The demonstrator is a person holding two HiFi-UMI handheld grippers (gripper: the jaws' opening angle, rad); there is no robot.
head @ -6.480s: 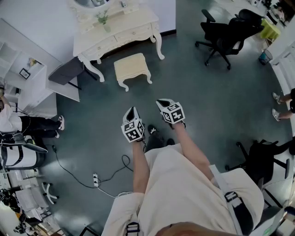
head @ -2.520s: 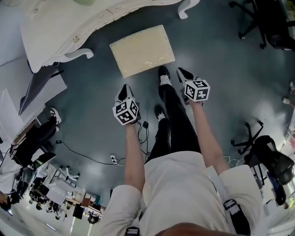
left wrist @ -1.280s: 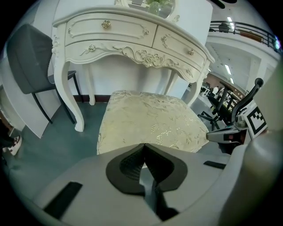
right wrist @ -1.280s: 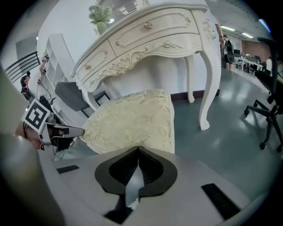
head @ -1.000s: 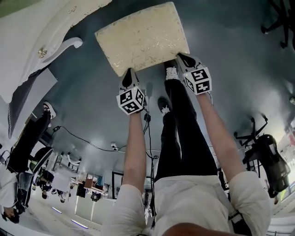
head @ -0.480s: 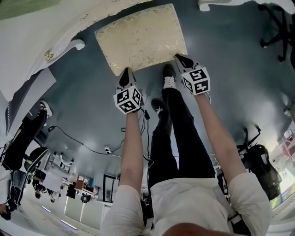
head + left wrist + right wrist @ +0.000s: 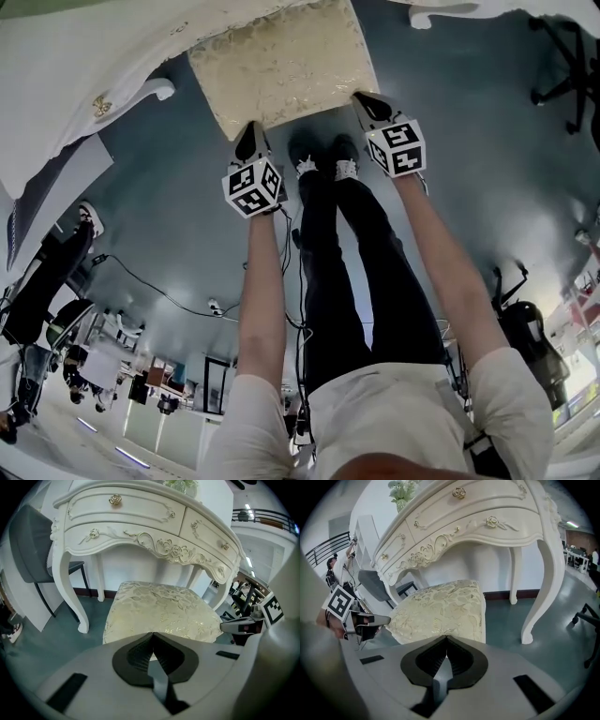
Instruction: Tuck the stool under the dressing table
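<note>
The stool [image 7: 281, 61] has slid toward the dressing table [image 7: 84, 84] in the last half second. In the head view the far edge of its pale brocade seat now lies under the table's front edge, where a moment ago a strip of floor showed between them. The person's feet have also drawn level, closer to the table than before. I judge the push is under way but not finished: most of the seat still stands out in front of the table, on the person's side.

In the left gripper view, the stool [image 7: 159, 609] sits in front of the table's drawer front [image 7: 140, 522], between its curved front legs, with its far end about level with them. The right gripper view gives the same picture from the other side, the stool [image 7: 440, 606] lined up with the opening beneath the table [image 7: 478, 522].

Both tools work on the seat edge farthest from the table. The left gripper [image 7: 249, 142] has its jaws closed tight, tip to tip, with nothing between them, and its nose meets the seat's near edge at the left corner. The right gripper [image 7: 367, 103] is closed the same way and holds nothing, its nose at the right corner (so this looks like a shove with closed tips, not a grasp). Whether the tips truly press the cushion or only overlap it, I cannot tell for sure. A straight, even push from both corners should keep the stool square to the table's legs.
</note>
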